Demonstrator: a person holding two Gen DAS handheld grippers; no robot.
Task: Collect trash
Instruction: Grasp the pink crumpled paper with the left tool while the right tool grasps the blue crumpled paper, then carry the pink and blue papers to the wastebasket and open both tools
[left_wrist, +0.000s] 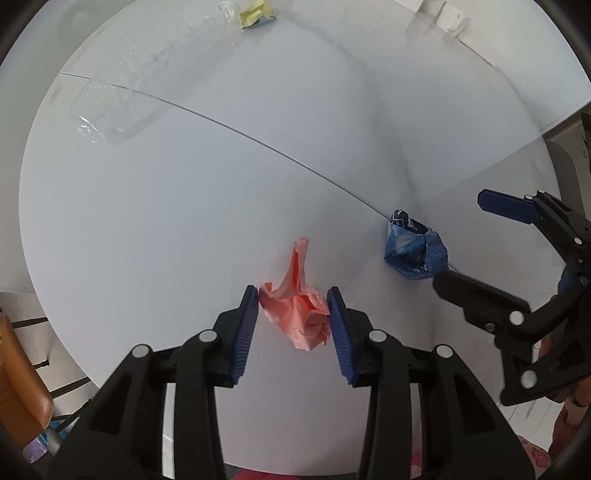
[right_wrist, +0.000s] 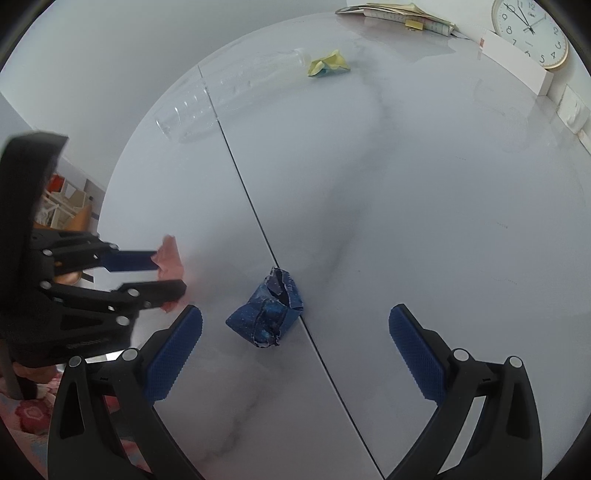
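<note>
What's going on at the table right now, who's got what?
A person is clearing trash off the white table with two tools. The left hand-held gripper is clamped around the crumpled pink paper, pads touching both sides, paper still on the table. The right hand-held gripper hangs wide open over the crumpled blue wrapper, not touching it. A clear plastic bottle and a yellow paper wad lie untouched at the far end.

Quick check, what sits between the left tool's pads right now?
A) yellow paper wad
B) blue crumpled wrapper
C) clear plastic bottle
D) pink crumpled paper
D: the left tool brackets the pink crumpled paper, both pads at its sides; the blue wrapper lies ahead of the open right tool.
</note>
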